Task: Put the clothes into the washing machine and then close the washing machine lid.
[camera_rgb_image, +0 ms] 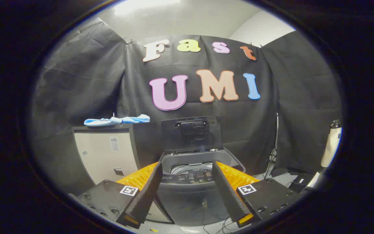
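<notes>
Your gripper (pixel 187 167) hangs spread wide and empty, framing the washing machine (pixel 192 188) just ahead with its lid (pixel 192 132) propped up ready for loading, while the blue clothes (pixel 117 120) wait beyond your left finger atop the cabinet (pixel 104 154).

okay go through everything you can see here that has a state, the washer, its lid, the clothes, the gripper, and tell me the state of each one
washing machine: open at the top, drum visible inside, no clothes seen in it.
lid: raised, standing upright behind the drum opening.
blue clothes: lying flat on top of the cabinet beside the washer, not yet picked up.
gripper: open, fingers spread apart with nothing between them, pointed toward the washer.
</notes>
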